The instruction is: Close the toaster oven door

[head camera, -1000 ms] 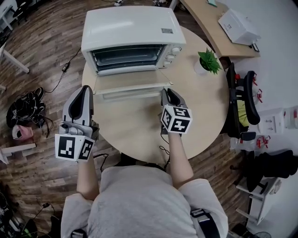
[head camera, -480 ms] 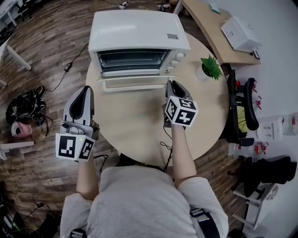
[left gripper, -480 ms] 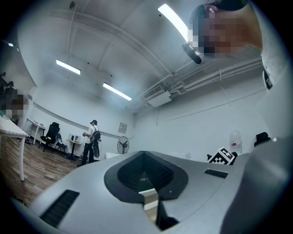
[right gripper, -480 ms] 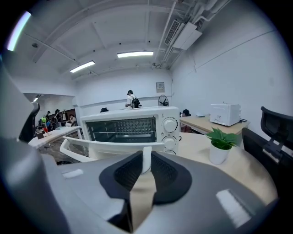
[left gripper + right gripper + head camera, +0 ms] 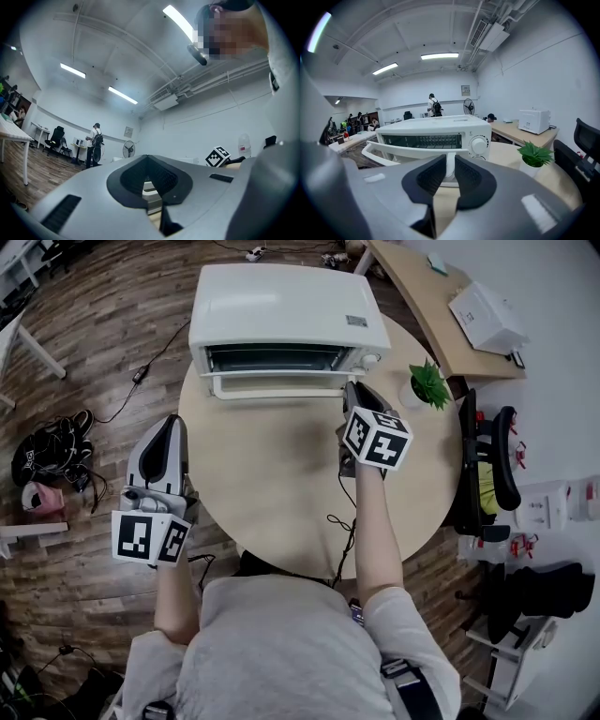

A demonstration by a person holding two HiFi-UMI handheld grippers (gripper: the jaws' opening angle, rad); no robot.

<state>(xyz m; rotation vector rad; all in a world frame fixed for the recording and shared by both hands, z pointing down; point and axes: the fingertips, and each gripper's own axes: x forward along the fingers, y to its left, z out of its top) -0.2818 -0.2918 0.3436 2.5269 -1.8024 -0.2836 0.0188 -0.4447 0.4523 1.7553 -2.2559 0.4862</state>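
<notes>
Change: the right gripper point(image 5: 354, 388) has risen and gone forward, and the door point(image 5: 277, 385) it leads has swung from lying flat to almost upright. The left gripper point(image 5: 173, 418) has barely shifted.
Left gripper: it hangs off the near left edge of the table point(image 5: 272, 488), jaw tips together with nothing between them.
Table: a round wooden top, bare between the two grippers. A black cable point(image 5: 342, 521) trails back behind the right gripper.
Right gripper: its jaws have just been closing and pinch the white door handle point(image 5: 450, 169) at its right end.
Door: ajar, its top leaning slightly outward, directly ahead of the right gripper.
Toaster oven point(image 5: 286, 310): white, just beyond the right gripper, with knobs point(image 5: 479, 145) on its right side.
Potted plant point(image 5: 427, 381): just right of the right gripper.
Far: a person point(image 5: 434, 105) stands well beyond the oven, near a fan point(image 5: 468, 107).
</notes>
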